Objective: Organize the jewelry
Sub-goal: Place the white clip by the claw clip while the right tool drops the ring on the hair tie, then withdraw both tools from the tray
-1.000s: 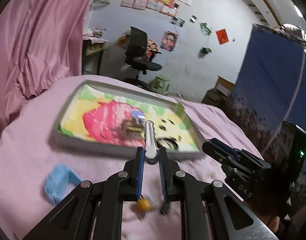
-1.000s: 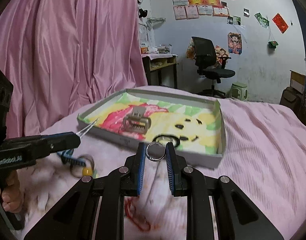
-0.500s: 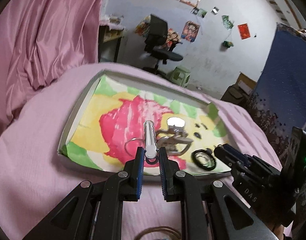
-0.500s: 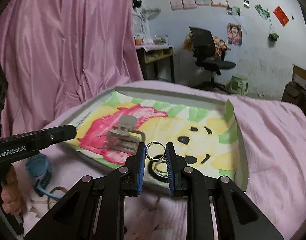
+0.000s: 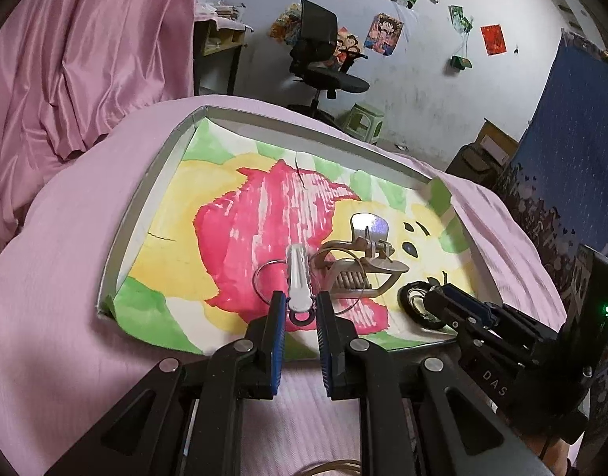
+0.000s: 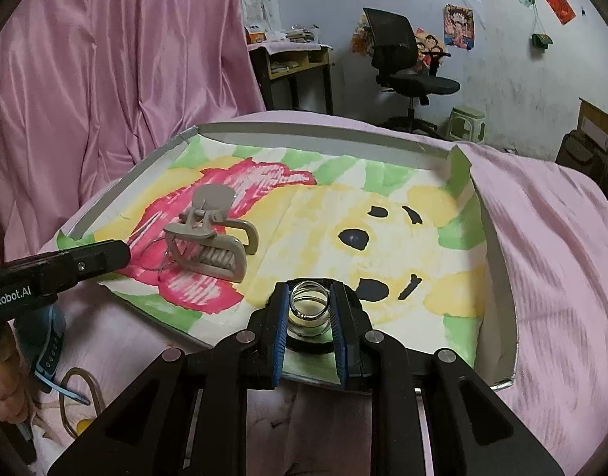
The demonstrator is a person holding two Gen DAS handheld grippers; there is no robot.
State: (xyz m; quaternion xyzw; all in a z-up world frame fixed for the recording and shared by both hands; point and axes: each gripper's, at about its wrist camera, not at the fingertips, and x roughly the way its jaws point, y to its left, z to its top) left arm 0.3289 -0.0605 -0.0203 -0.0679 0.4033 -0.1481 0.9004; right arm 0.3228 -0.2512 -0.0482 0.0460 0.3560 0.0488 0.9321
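I see tray (image 5: 117,238) filling mid-frame on pink bedspread (image 5: 46,297) | grey hair claw (image 6: 208,238) left of centre inside tray | my left gripper (image 5: 300,309) pinching white hair clip (image 5: 298,277), bottom centre | my right gripper (image 6: 308,309) pinching metal ring (image 6: 308,301) over tray's near edge

Beyond the matt black plastic left gripper (image 5: 300,319), with its ribbed blue pads, lies a shallow grey cardboard tray (image 5: 125,234) lined with painted paper, its finish dull and slightly wrinkled. The glossy white plastic hair clip (image 5: 298,277) is pinched between those pads. Right of them rests a matt beige plastic claw clip (image 5: 359,269). The right gripper (image 6: 309,317) pinches a shiny clear ring (image 6: 308,305). A ribbed matt pink cloth (image 5: 54,297) lies underneath.
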